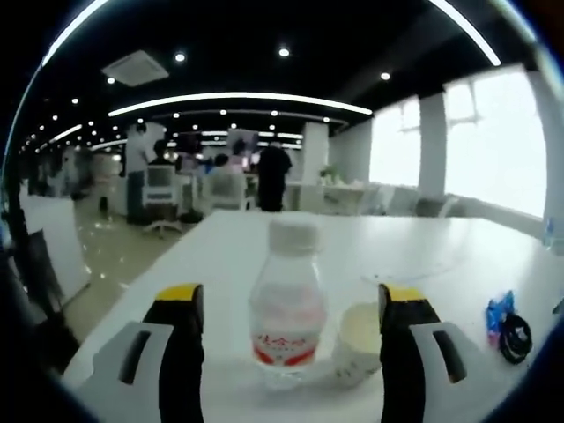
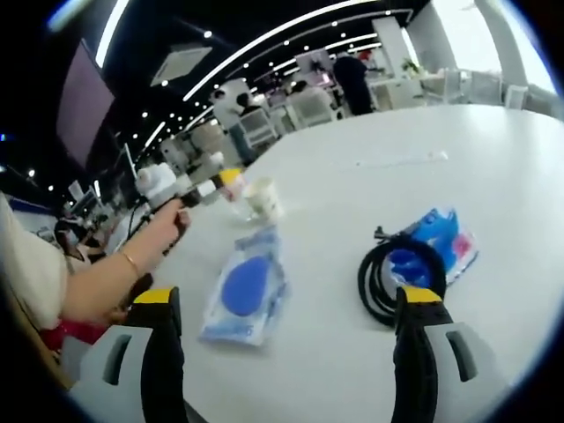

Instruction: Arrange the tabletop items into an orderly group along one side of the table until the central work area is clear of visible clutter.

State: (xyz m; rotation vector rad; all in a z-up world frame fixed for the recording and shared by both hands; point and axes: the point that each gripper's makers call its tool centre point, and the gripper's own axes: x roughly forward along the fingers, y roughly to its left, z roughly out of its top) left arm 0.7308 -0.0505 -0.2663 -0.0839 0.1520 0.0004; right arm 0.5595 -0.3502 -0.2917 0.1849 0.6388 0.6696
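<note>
Bottle (image 1: 287,304) between spread left gripper (image 1: 291,308) fingers, near table (image 1: 264,238) edge.

Bright, evenly lit office under ceiling strips and daylight, with fisheye warp and soft focus.

In the left gripper view, curved LED light strips (image 1: 238,99) and small downlights shine on a dark ceiling, while the windows (image 1: 493,141) at right are blown out to white with no detail. The white table (image 1: 414,247) reflects this light and carries only faint, soft shadows. The water bottle (image 1: 287,304) close to the lens looks slightly blurred, and the people far behind are smeared. In the right gripper view the horizon tilts, straight lines bow toward the edges, and the hand (image 2: 167,225) and distant chairs are soft; the black cable (image 2: 388,278) reads fairly sharp.
</note>
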